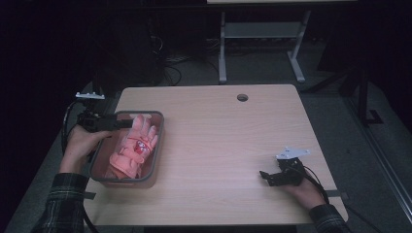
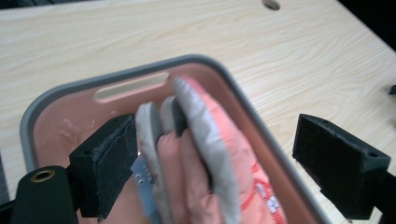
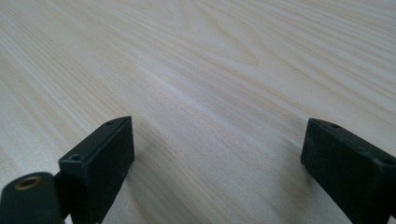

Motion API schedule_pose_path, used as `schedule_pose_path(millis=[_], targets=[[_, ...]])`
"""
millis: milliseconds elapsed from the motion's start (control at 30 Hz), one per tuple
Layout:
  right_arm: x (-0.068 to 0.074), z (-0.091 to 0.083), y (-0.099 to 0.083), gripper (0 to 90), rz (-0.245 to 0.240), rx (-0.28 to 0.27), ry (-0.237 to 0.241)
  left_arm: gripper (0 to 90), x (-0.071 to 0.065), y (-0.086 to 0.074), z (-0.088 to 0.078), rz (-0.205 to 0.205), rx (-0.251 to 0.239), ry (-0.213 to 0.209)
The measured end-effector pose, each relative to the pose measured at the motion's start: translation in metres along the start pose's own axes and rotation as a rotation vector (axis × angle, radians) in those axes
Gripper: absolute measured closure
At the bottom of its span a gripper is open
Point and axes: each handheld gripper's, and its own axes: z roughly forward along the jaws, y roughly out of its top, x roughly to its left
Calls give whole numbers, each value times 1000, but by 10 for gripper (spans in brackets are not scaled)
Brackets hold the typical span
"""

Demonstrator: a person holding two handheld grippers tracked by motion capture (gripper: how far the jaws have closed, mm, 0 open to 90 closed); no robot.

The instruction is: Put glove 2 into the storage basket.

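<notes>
A grey bin (image 1: 158, 141) with a pink inside stands at the table's left edge. In it lie pink gloves (image 1: 133, 148) with a red and white label. My left gripper (image 1: 127, 123) hangs over the bin's far left corner, pointing right across it. In the left gripper view its jaws stand wide apart around the upturned grey-palmed fingers of a glove (image 2: 196, 121). The left pad (image 2: 114, 161) is close beside them and the right pad (image 2: 336, 158) is well clear over the bin's rim (image 2: 116, 77). My right gripper (image 1: 266, 176) rests on the table at the front right, open and empty (image 3: 219, 140).
The wooden table (image 1: 218, 145) has a round cable hole (image 1: 242, 97) near its far edge. Behind it stand the white legs of another table (image 1: 222, 53), with cables on the floor. The surroundings are dark.
</notes>
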Motion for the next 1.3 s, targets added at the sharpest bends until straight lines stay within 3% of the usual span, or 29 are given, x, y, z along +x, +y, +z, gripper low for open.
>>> schedule_pose_path(millis=[500,733,1000,1300], targets=[[0,0,0,92,3,-1,0,137,-48,16,13,117,-54,-43],[0,0,0,92,3,-1,0,139,-74,20,28,169,-82,-89],[0,0,0,85,3,1,2,140,-108,14,52,219,-81,-149],[0,0,0,83,3,2,1,140,-142,-1,72,271,-90,-162]])
